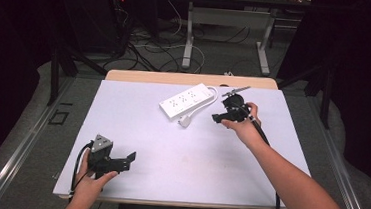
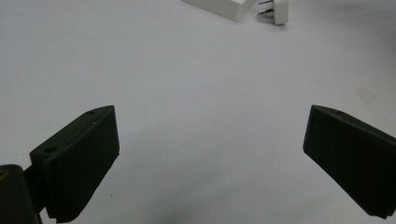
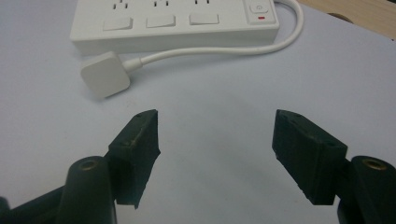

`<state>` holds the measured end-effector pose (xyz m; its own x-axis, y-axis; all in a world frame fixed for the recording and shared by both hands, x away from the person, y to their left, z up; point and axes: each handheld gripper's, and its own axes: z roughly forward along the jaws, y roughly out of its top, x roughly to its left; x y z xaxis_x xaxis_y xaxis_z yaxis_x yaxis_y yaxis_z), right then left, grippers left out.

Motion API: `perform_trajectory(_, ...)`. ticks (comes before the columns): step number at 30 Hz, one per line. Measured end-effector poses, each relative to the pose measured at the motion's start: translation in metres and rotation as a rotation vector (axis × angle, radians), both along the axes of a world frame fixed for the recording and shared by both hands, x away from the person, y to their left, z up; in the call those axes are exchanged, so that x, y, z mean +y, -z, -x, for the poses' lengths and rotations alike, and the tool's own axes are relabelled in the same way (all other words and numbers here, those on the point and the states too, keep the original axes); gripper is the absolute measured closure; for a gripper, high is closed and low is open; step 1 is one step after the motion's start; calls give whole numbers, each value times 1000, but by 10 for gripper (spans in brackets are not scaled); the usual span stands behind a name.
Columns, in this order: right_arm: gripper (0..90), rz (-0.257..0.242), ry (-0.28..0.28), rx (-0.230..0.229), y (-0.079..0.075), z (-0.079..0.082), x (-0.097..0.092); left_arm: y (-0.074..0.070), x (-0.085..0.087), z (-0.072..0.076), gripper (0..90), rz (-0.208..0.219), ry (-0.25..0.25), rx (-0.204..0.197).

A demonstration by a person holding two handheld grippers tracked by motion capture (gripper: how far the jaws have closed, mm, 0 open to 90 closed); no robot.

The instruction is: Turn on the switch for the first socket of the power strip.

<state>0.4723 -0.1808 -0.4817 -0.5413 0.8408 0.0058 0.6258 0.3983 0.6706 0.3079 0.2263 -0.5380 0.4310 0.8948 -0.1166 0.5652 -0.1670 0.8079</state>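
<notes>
A white power strip (image 1: 186, 102) lies at the far middle of the white table sheet (image 1: 169, 153), with its cord (image 3: 224, 49) looping round to a flat white plug (image 1: 185, 121) that rests just in front of it. My right gripper (image 1: 217, 118) is held to the right of the plug. In the right gripper view it (image 3: 215, 135) is open and empty, with the plug (image 3: 105, 74) and the strip (image 3: 173, 23) a little beyond its tips. My left gripper (image 1: 128, 161) rests near the front left corner, and it (image 2: 210, 140) stands wide open over bare sheet. Far ahead of it are the strip's end (image 2: 224, 5) and the plug's prongs (image 2: 278, 9).
The wooden table edge (image 1: 190, 79) shows beyond the sheet at the far side. Behind the table, desk legs (image 1: 188, 39) and loose cables (image 1: 148, 46) sit on the floor. A black cable (image 1: 270, 146) trails from the right gripper along the forearm.
</notes>
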Motion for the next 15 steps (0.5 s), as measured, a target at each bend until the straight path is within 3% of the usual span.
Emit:
perform_trajectory(4,303,2,-7,3,-3,12,-2,0,0,0,34,-3,0,-1)
perform_trajectory(8,255,12,-36,-23,-4,23,-6,0,-1,1,34,-4,-2,-1)
perform_trajectory(15,171,-27,-64,-15,0,44,-13,0,0,1,34,-5,-5,3)
